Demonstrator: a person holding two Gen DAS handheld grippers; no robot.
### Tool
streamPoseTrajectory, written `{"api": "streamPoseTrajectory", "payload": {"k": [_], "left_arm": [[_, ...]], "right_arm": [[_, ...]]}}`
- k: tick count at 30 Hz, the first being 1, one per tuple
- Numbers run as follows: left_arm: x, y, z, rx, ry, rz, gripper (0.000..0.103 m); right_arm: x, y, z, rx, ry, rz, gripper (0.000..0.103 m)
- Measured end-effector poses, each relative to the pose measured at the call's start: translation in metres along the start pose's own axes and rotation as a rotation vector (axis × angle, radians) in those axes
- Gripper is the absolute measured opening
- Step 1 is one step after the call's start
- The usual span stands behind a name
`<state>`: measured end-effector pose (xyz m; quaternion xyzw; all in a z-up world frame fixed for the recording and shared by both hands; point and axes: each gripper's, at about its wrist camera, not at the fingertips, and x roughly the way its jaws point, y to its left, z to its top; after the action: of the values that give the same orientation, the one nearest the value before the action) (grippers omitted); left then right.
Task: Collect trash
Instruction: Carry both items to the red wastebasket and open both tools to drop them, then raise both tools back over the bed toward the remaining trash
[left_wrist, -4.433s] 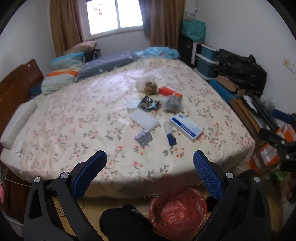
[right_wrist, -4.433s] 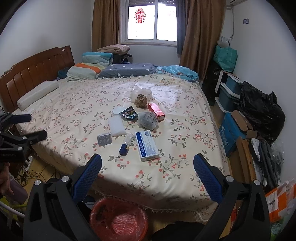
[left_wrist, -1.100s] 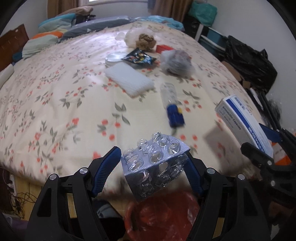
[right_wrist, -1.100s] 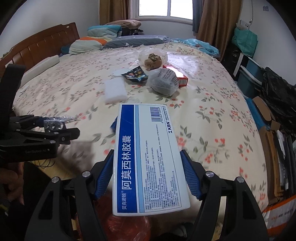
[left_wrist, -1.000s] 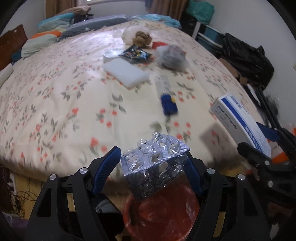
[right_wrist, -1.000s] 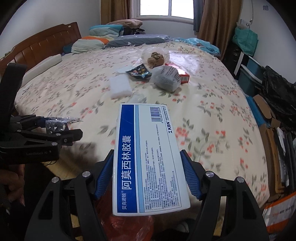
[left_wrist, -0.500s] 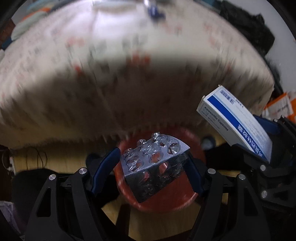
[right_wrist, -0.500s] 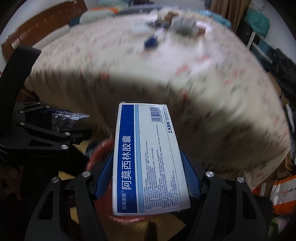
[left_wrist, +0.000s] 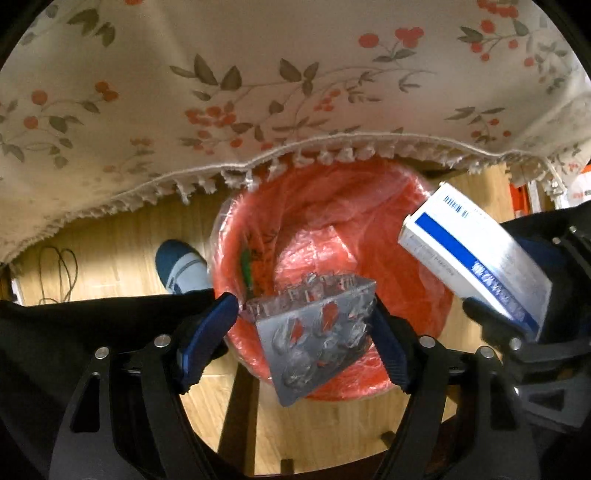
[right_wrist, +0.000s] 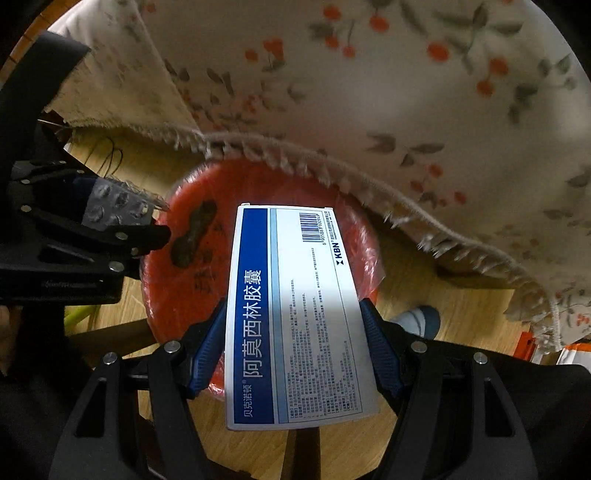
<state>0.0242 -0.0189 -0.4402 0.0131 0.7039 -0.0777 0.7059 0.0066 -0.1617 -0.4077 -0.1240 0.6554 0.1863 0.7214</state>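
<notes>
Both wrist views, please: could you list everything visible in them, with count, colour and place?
blister pack: one, silver-grey, held above the bin
medicine box: one, white with a blue band, held above the bin
trash bin: one, red liner, on the floor at the bed's edge
bedspread: one, cream with red-and-green floral print and a fringed hem, hanging over the bin's far side
floor: light wood, under the bin
cable: one, dark, looped on the floor at left
foot in sock: one, blue and white, left of the bin
left tool: shut on the blister pack
right tool: shut on the medicine box
</notes>
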Motion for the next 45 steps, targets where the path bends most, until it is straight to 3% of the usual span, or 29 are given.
{"api": "streamPoseTrajectory", "payload": {"k": [15,24,31,34,40,45], "left_arm": [[-0.002,0.007,0.003,-0.029,-0.006,0.012,0.083],[-0.005,0.01,0.003,-0.046,-0.016,0.01,0.083],[-0.01,0.011,0.003,-0.048,-0.03,0.015,0.087],[-0.017,0.009,0.002,-0.045,-0.058,0.022,0.093],[-0.035,0.003,0.004,-0.018,-0.108,0.027,0.094],[-0.066,-0.001,0.007,0.007,-0.201,0.069,0.094]], "right_arm": [[0.023,0.005,0.007,-0.031,0.047,0.016,0.07],[0.019,0.004,0.004,-0.019,0.036,0.01,0.079],[0.011,-0.001,0.006,0.006,0.011,0.003,0.091],[0.005,-0.004,0.007,0.025,-0.007,0.004,0.094],[-0.021,-0.005,0.008,0.043,-0.094,-0.051,0.097],[-0.058,-0.009,0.01,0.07,-0.204,-0.106,0.098]]}}
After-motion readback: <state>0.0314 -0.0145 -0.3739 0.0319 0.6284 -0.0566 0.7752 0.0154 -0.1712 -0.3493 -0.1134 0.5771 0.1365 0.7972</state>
